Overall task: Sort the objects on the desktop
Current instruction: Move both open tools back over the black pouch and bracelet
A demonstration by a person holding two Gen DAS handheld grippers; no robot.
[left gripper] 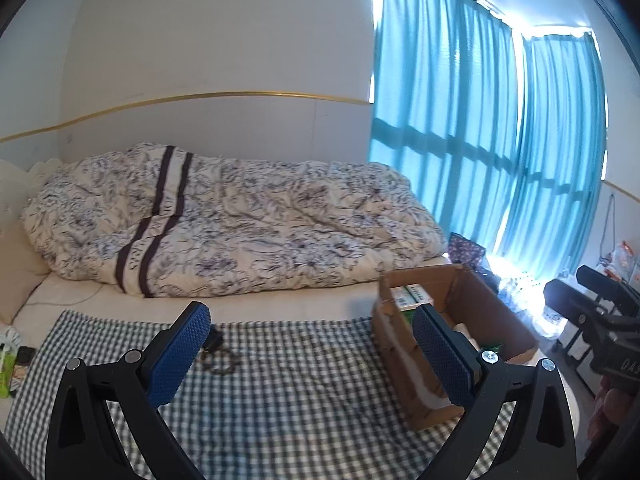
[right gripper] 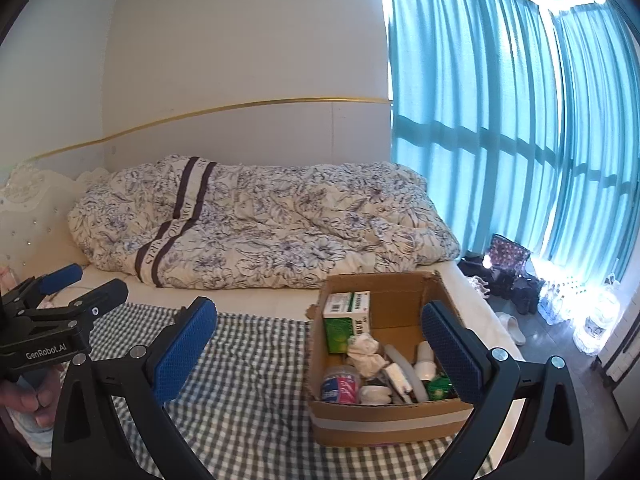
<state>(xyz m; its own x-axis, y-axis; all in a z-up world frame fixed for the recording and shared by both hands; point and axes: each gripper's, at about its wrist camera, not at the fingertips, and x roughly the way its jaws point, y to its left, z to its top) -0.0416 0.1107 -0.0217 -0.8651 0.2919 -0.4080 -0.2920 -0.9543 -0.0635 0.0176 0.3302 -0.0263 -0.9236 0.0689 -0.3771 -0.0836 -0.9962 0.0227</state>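
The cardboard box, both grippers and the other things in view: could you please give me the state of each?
Cardboard box: open-topped, upright, partly filled.
Left gripper: open, empty.
Right gripper: open, empty.
Plastic bottle: lying in the box.
Duvet: crumpled on the bed.
Curtains: drawn shut.

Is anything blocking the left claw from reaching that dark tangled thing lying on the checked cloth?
Nothing visible does. The dark tangled thing lies in the open on the checked cloth, just ahead of the open left gripper. The cardboard box sits off to the right.
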